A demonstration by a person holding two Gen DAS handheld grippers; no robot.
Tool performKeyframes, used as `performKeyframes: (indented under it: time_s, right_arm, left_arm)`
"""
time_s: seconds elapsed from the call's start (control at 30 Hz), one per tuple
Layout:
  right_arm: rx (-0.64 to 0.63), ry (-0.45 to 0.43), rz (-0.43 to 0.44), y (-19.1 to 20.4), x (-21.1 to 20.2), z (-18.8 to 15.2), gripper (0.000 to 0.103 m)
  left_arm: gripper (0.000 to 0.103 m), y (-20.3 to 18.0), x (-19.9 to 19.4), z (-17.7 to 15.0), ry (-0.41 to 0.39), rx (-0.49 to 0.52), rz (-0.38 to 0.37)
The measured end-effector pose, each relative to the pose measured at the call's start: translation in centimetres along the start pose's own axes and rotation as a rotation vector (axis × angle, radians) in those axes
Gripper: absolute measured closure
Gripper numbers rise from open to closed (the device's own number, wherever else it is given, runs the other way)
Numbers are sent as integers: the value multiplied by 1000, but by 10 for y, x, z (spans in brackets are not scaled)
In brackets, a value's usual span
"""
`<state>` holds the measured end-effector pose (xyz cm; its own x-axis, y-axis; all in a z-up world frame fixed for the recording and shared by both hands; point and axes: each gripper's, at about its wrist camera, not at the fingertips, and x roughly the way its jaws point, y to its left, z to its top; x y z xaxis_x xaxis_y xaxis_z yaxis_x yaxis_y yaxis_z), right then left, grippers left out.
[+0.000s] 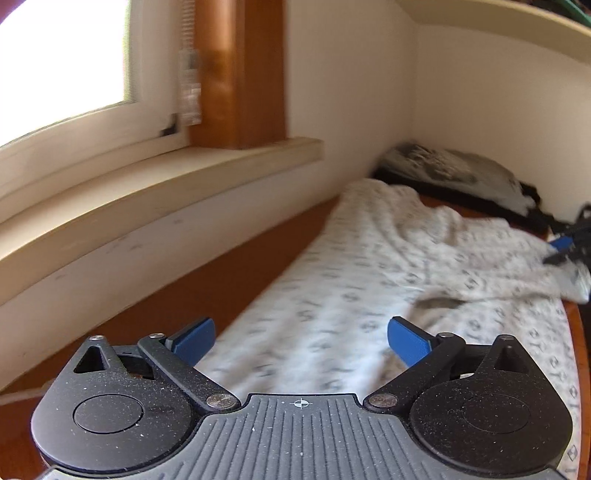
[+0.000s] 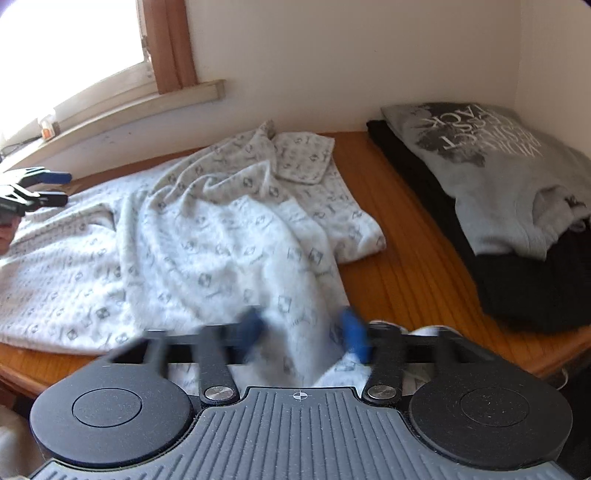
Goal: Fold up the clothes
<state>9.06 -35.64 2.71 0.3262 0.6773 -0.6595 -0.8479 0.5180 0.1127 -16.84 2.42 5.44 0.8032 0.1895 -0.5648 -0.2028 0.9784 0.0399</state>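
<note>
The room has plain cream walls (image 2: 332, 55) that meet in a corner on the right side. A window (image 1: 62, 55) with a white frame lets in very bright daylight, so the glass looks fully white. Beside it stands a wooden frame (image 1: 240, 74) of warm orange-brown colour. Under the window runs a pale sill (image 1: 166, 173), a little scuffed along its front. A small orange object (image 2: 47, 130) sits on the sill, too small to identify. The wooden table (image 2: 406, 266) has the same warm tone and a fine straight grain. High up, a pale shelf (image 1: 517, 26) crosses the wall.
</note>
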Motion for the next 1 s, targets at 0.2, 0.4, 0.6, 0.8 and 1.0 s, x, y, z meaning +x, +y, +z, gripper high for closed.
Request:
performKeyframes:
  time_s: [0.2,0.4,0.6,0.8,1.0]
  right_arm:
    - [-26,-31,5,16,-34,1,92]
    - [-36,-8,-22,21,-32,-8,87]
    - [24,-57,-40,11,-36,-18,56]
    - [56,-117,-34,7,-56,-35,50]
    - [6,-146,6,25,-66,-46,50]
  left_arm:
    - [26,-34,7,11,3,98,-31]
    - [30,-50,24,10,37,160,-91]
    - [37,-62,35,12,44,162,-83]
    - [37,-101,31,23,10,260,-118]
    - [37,-157,37,34,2,365,-200]
